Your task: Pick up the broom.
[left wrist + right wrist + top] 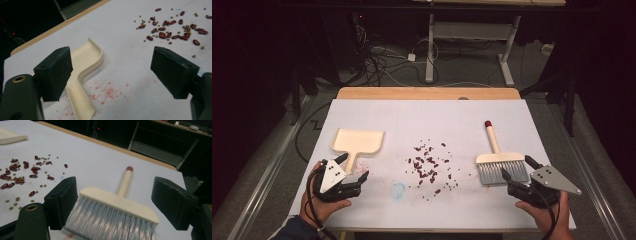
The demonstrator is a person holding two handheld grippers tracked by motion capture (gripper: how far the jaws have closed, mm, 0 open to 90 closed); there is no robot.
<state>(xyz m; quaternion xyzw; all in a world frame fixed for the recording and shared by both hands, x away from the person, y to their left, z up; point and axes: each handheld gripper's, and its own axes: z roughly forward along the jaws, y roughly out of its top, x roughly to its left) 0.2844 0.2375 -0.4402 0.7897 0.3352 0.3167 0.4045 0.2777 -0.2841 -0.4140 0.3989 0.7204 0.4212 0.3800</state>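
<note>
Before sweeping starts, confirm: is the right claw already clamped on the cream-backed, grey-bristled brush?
No: the right claw stands open, its jaws apart from the cream-backed, grey-bristled brush lying on the white table.

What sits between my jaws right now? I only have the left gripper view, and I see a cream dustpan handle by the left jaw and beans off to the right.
Observer: Nothing is gripped. In the high view the left gripper is open, with the dustpan handle running toward it.
Operator: Where is the brush?
Observer: The brush lies on the far side of the beans, bristles toward the person, red-tipped handle pointing away.
Operator: Is the other gripper on it?
Observer: Not yet. The right gripper is open, and the brush head lies between its jaws with a gap on each side.
</note>
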